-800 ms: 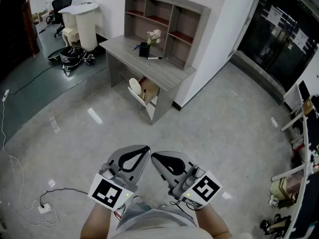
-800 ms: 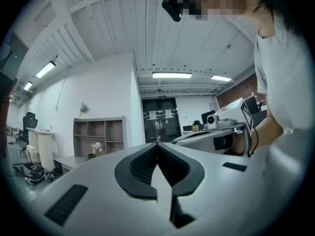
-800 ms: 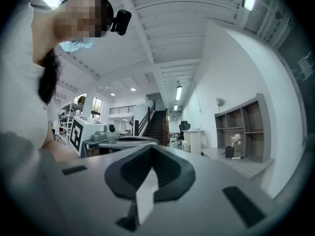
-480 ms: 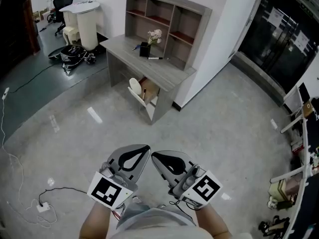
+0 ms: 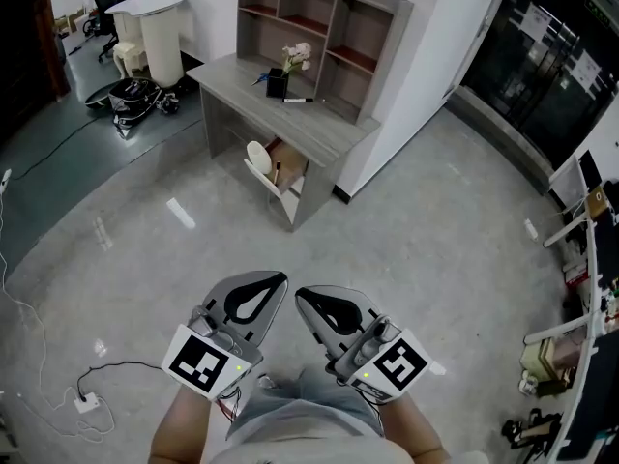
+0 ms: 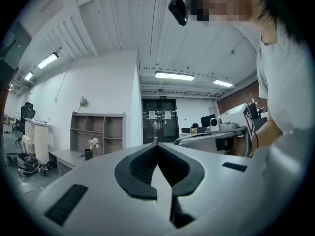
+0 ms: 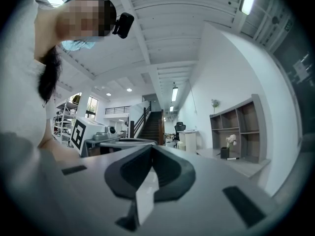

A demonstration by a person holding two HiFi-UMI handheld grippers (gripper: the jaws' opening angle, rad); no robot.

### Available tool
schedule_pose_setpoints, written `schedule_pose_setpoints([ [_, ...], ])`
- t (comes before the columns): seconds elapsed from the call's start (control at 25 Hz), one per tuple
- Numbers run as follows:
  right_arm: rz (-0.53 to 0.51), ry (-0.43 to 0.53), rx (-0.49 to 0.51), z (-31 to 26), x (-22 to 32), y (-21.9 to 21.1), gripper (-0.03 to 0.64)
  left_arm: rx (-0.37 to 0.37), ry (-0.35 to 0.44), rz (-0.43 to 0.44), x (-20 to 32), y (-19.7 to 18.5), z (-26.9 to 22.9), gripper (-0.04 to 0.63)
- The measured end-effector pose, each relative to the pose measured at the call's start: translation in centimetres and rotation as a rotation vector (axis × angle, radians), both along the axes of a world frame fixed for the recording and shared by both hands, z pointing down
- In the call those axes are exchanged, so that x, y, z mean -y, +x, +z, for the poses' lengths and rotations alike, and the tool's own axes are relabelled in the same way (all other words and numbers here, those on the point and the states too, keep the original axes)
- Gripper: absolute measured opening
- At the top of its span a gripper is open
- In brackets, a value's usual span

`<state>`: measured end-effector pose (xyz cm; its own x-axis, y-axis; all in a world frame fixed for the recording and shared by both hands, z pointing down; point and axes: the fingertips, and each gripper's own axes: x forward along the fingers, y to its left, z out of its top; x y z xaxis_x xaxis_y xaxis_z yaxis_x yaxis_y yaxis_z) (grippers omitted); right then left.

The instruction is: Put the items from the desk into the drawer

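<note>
Left gripper (image 5: 281, 279) and right gripper (image 5: 299, 295) side by side at near centre, both clenched tip to tip, nothing between jaws. Far across grey floor (image 5: 406, 249): desk (image 5: 329, 133), with black holder of flowers (image 5: 279, 87) and marker (image 5: 298, 100) on top. Drawer (image 5: 276, 196) beneath, standing open, white round item (image 5: 257, 156) inside.

My left hand-held gripper (image 5: 280, 278) and right hand-held gripper (image 5: 299, 295) are smooth matt grey plastic with black ribbed pads (image 6: 135, 173), the counter (image 5: 319, 129) looks like matt grey wood grain, and the floor (image 5: 426, 259) is faintly glossy speckled concrete.
</note>
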<state>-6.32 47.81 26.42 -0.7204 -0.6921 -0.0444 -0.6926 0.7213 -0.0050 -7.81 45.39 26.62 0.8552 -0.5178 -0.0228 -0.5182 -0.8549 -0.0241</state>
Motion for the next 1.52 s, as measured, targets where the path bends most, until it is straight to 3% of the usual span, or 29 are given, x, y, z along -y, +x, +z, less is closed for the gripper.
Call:
schedule_pose_setpoints([
  [0.28,0.013,-0.027,0.025,1.1,5.3,3.3,0.011,-0.007,-0.018,0.006,5.1,2.5,1.0,0.008],
  [0.56,-0.061,-0.014,0.014,0.6,14.5,7.0,0.011,0.025,0.008,-0.042,14.4,6.9,0.8,0.008],
  [0.92,-0.132,-0.014,0.001,-0.2,24.6,12.3,0.014,-0.005,0.057,-0.129,24.3,11.1,-1.1,0.008],
  [1.2,-0.144,-0.041,0.024,0.7,30.4,12.2,0.014,0.019,0.008,-0.138,30.0,11.1,0.1,0.008],
  [1.52,-0.064,-0.058,0.016,1.1,39.2,9.8,0.014,0.024,0.010,-0.050,39.1,9.1,0.0,0.008],
])
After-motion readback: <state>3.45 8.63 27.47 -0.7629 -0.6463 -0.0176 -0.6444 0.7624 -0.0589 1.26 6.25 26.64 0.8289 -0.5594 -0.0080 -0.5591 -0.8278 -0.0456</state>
